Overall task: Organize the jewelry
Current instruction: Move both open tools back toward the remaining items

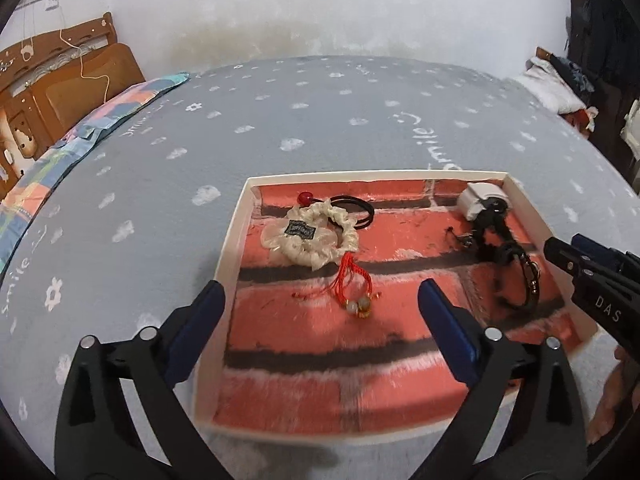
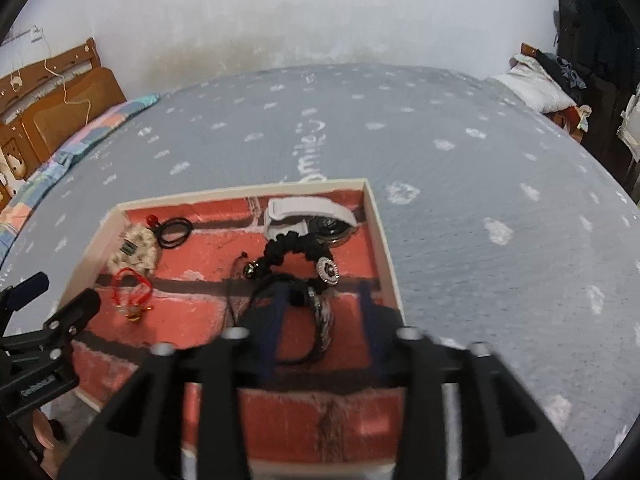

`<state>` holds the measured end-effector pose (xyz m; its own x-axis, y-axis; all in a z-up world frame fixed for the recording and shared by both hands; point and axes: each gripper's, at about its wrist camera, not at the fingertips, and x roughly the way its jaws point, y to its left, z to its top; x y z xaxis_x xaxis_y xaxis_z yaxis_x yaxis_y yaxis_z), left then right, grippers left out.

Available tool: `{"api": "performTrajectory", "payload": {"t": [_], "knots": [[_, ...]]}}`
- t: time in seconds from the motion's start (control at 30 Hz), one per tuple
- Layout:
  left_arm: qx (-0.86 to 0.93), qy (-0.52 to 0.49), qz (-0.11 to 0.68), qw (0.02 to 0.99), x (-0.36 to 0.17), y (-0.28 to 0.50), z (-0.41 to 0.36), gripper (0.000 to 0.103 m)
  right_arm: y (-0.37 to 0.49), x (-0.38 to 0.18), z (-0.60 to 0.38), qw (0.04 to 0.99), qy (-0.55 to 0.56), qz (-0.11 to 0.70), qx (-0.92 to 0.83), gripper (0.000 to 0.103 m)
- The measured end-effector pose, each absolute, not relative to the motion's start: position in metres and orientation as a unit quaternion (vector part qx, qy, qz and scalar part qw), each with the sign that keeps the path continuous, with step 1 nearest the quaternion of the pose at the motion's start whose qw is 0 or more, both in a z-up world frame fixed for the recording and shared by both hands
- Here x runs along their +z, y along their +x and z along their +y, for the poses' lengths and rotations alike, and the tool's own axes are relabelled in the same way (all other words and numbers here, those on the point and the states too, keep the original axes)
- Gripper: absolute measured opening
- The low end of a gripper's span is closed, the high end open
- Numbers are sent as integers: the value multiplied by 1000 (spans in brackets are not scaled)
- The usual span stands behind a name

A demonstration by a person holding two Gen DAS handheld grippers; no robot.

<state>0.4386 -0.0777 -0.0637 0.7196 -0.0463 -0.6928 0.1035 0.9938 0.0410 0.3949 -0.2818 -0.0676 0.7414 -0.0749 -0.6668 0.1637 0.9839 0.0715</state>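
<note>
A white-rimmed tray (image 1: 234,236) with a red brick-print floor lies on the bed and shows in both views (image 2: 382,236). In it are a cream scrunchie (image 1: 310,236), a black hair tie with a red bead (image 1: 358,206), a red cord bracelet with pale beads (image 1: 354,286), a white-strapped watch (image 2: 304,212), and a black scrunchie with black bracelets (image 2: 296,264). My left gripper (image 1: 322,300) is open above the tray's near left part, empty. My right gripper (image 2: 322,298) is open above the black bracelets, holding nothing.
The tray lies on a grey bedsheet with white flowers (image 1: 280,120). A patchwork pillow (image 1: 80,128) and a wooden headboard (image 1: 60,80) are at the left. White bedding (image 2: 536,84) and dark clothes are at the far right.
</note>
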Motion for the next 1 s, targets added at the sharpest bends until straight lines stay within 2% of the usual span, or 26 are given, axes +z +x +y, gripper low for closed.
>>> {"api": "performTrajectory", "payload": {"t": [0.2, 0.5, 1.0], "knots": [[-33, 21, 370, 928, -45, 405, -53, 98, 358, -47, -281, 934, 57, 346, -66, 50], [-8, 5, 357, 934, -17, 340, 15, 98, 292, -29, -283, 939, 55, 331, -72, 57], [41, -4, 371, 928, -48, 286, 99, 98, 244, -62, -255, 929, 64, 356, -76, 58]]}}
